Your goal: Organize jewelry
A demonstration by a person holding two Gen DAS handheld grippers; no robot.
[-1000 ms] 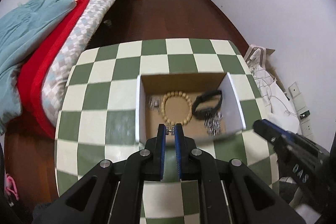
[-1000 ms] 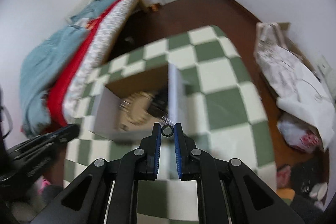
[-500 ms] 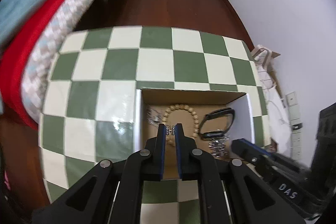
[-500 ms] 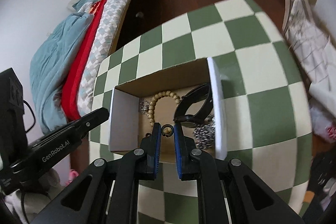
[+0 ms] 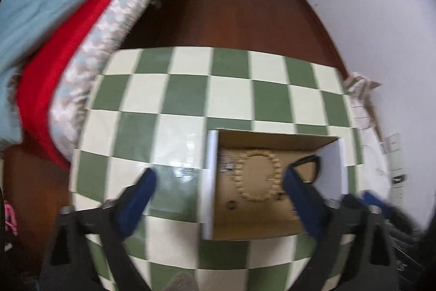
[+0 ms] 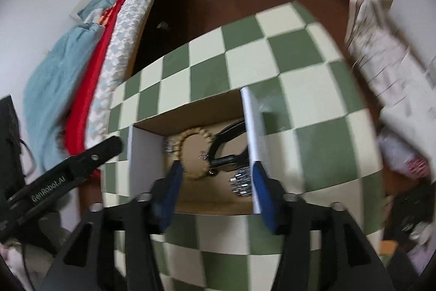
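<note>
An open cardboard box (image 5: 212, 182) (image 6: 249, 127) with white side flaps sits on the green-and-cream checkered table. Inside lie a wooden bead bracelet (image 5: 257, 176) (image 6: 193, 154), a black band (image 5: 308, 167) (image 6: 227, 138), a silver chain (image 6: 241, 182), small earrings (image 6: 203, 154) and a small ring (image 6: 211, 173). My left gripper (image 5: 218, 187) is open and empty above the box's near left part. My right gripper (image 6: 215, 182) is open and empty over the box's near edge. The left gripper also shows in the right wrist view (image 6: 68, 171).
A bed (image 5: 68, 18) with red and teal bedding stands left of the table. Dark wood floor and a white door lie behind. Bags and clutter (image 6: 395, 72) sit on the floor at the right. The checkered table (image 5: 190, 89) extends beyond the box.
Both grippers have opened wide. The earrings left the left gripper and the ring left the right gripper; both now lie in the box. The left gripper shifted left.
</note>
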